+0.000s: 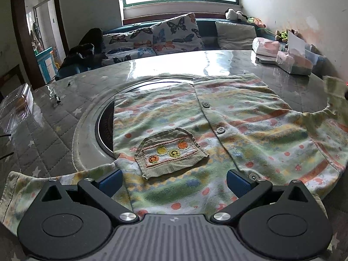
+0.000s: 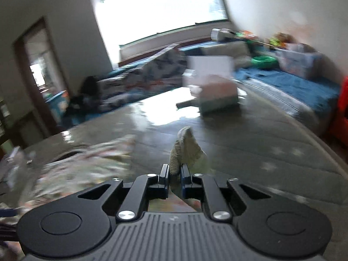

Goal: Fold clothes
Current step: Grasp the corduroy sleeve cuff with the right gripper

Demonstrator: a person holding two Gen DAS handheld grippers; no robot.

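A small striped, dotted cardigan (image 1: pixel 228 134) lies spread on the grey quilted table (image 1: pixel 54 113), front up, with snap buttons and a knitted pocket (image 1: pixel 169 152). My left gripper (image 1: pixel 174 180) hovers open just above the garment's near hem, with its blue pads either side of the pocket's lower edge. In the blurred right wrist view my right gripper (image 2: pixel 174 169) is shut on a ribbed edge of the cardigan (image 2: pixel 184 150), which stands up between the fingers above the table (image 2: pixel 271 152). The rest of the garment trails to the left. At the far right of the left wrist view a raised piece of the cardigan (image 1: pixel 332 89) lifts off the table.
A round metal ring inset (image 1: pixel 100 130) lies under the garment's left part. A clear plastic box (image 1: pixel 17 106) and a pen (image 1: pixel 55 96) are at the left. Tissue packs (image 1: pixel 293 62) stand at the back right. A sofa with butterfly cushions (image 1: pixel 174 34) runs behind the table.
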